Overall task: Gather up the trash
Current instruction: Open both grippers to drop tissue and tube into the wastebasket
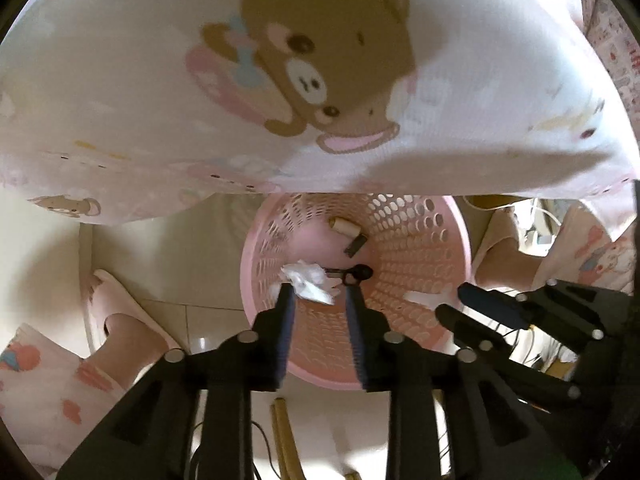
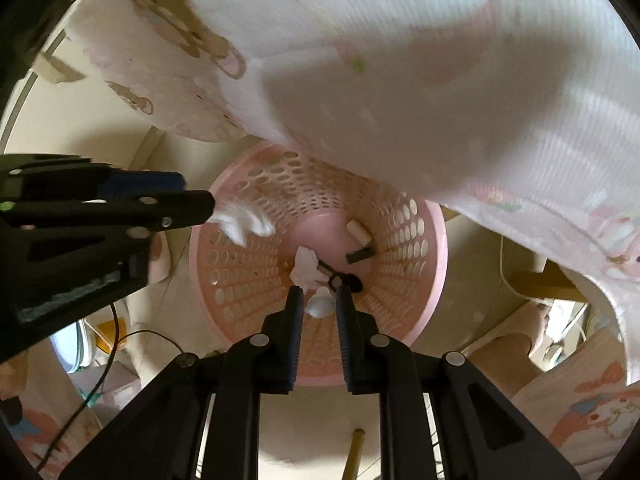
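A pink perforated basket (image 1: pixel 440 248) (image 2: pixel 424 280) stands on the floor under both downward-pointing grippers. My left gripper (image 1: pixel 320 290) (image 2: pixel 196 194) is open over it, with a crumpled white tissue (image 1: pixel 308 280) (image 2: pixel 240 220) loose at its fingertips and blurred in the right wrist view. My right gripper (image 2: pixel 320 294) (image 1: pixel 452 300) is shut on a small white wad (image 2: pixel 320 306) (image 1: pixel 424 298) above the basket's near side. On the basket floor lie another white tissue (image 2: pixel 306 268), a short cardboard tube (image 1: pixel 344 226) (image 2: pixel 358 232), a dark stick (image 1: pixel 356 245) and a black object (image 1: pixel 362 272).
A bear-print bed cover (image 1: pixel 320 80) (image 2: pixel 440 100) overhangs the basket's far side. The person's feet in pink slippers (image 1: pixel 116 312) (image 2: pixel 504 344) flank the basket on the tiled floor. A wooden stick (image 1: pixel 284 432) (image 2: pixel 354 456) lies near. Cables (image 2: pixel 100 364) trail at the left.
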